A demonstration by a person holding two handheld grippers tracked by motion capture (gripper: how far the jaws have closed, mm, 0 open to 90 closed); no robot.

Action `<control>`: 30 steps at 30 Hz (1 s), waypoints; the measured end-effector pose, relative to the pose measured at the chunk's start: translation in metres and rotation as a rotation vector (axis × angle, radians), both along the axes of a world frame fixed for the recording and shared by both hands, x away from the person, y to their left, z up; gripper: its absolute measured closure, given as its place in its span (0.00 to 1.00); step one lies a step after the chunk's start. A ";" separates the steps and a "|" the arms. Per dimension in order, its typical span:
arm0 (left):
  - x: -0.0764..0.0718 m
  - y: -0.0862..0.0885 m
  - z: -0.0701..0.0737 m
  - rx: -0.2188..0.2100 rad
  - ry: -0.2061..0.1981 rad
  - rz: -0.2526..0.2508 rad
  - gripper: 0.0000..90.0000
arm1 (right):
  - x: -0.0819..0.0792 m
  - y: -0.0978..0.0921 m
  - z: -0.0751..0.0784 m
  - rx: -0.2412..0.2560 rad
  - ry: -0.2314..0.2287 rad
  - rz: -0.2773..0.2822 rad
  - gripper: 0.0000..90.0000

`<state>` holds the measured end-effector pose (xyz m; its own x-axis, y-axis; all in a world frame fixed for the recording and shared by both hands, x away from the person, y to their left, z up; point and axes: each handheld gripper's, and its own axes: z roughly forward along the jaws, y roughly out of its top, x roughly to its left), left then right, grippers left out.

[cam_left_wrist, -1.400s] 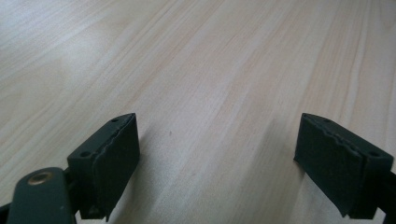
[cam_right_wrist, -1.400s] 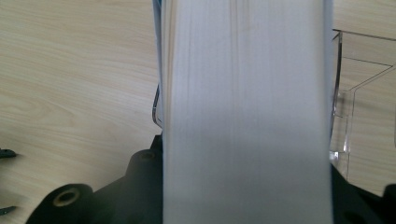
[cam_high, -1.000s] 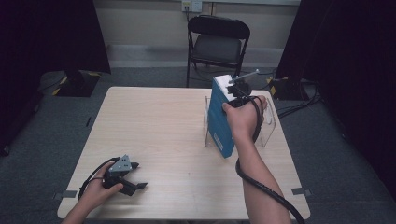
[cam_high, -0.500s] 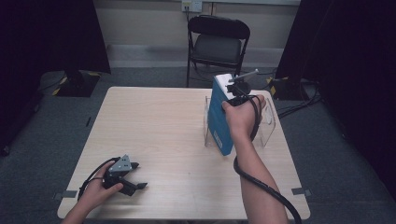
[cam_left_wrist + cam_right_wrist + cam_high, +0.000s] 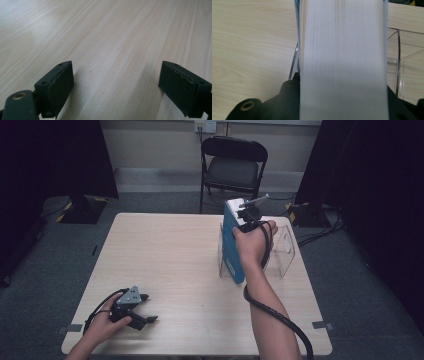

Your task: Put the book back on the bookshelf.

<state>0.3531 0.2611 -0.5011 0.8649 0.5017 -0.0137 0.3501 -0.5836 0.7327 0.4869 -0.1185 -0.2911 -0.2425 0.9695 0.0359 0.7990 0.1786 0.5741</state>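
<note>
A thick blue book (image 5: 233, 241) stands upright in the left end of a clear acrylic rack (image 5: 281, 251) at the table's right side. My right gripper (image 5: 246, 215) is shut on the book's top edge, hand over it. In the right gripper view the book's white page block (image 5: 342, 60) runs up between the jaws, with the clear rack (image 5: 398, 60) to its right. My left gripper (image 5: 145, 310) rests open on the table near the front left corner. Its view shows bare wood between wide-apart fingers (image 5: 56, 86).
The light wood table (image 5: 165, 255) has its front edge just below the left hand. A black folding chair (image 5: 231, 167) stands behind the far edge. Cables trail from both grippers, the right one along the forearm (image 5: 272, 312).
</note>
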 end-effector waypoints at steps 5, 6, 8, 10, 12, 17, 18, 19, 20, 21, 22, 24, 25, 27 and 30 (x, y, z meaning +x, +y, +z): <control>0.000 0.000 0.000 -0.001 0.000 0.000 0.14 | 0.004 0.001 -0.006 0.003 -0.005 0.000 0.68; 0.000 0.000 0.000 -0.001 -0.001 0.000 0.14 | 0.004 0.001 -0.007 0.003 0.002 0.000 0.68; 0.000 0.000 0.000 0.004 -0.005 0.004 0.14 | 0.003 0.002 -0.009 -0.004 0.000 0.005 0.68; -0.001 0.000 0.000 0.003 -0.004 0.006 0.14 | 0.003 0.000 -0.009 -0.002 0.001 0.007 0.68; 0.000 0.000 0.000 0.004 -0.006 0.003 0.14 | 0.001 0.000 -0.010 0.000 -0.002 0.008 0.68; 0.000 0.000 0.000 -0.005 -0.004 -0.003 0.14 | 0.000 0.003 -0.010 -0.014 -0.002 0.022 0.68; 0.000 0.000 0.000 -0.002 -0.005 -0.003 0.14 | 0.000 0.004 -0.010 -0.017 0.000 0.024 0.68; 0.000 0.000 0.000 -0.002 -0.005 -0.004 0.14 | 0.000 0.003 -0.010 -0.016 0.003 0.022 0.67; 0.000 0.000 0.000 -0.002 -0.004 -0.004 0.14 | 0.000 0.003 -0.009 -0.012 0.006 0.020 0.67; 0.000 0.000 0.000 -0.002 -0.004 -0.004 0.14 | 0.001 0.002 -0.009 -0.012 0.009 0.024 0.67; 0.000 0.000 0.000 -0.003 -0.004 -0.004 0.14 | 0.001 0.002 -0.009 -0.010 0.011 0.026 0.67; 0.000 0.000 0.000 -0.003 -0.004 -0.004 0.14 | 0.002 0.001 -0.009 -0.011 0.019 0.032 0.66; 0.000 0.000 0.000 -0.002 -0.004 -0.004 0.14 | 0.003 0.000 -0.009 -0.009 0.020 0.031 0.66; 0.000 0.000 0.000 -0.002 -0.004 -0.004 0.14 | 0.005 0.000 -0.009 -0.004 0.036 0.036 0.65; 0.000 0.000 0.000 -0.002 -0.004 -0.004 0.14 | 0.008 0.000 -0.008 -0.010 0.052 0.037 0.64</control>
<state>0.3526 0.2611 -0.5015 0.8671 0.4979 -0.0115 0.3447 -0.5833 0.7355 0.4944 -0.1180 -0.2992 -0.2763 0.9602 0.0399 0.8202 0.2140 0.5305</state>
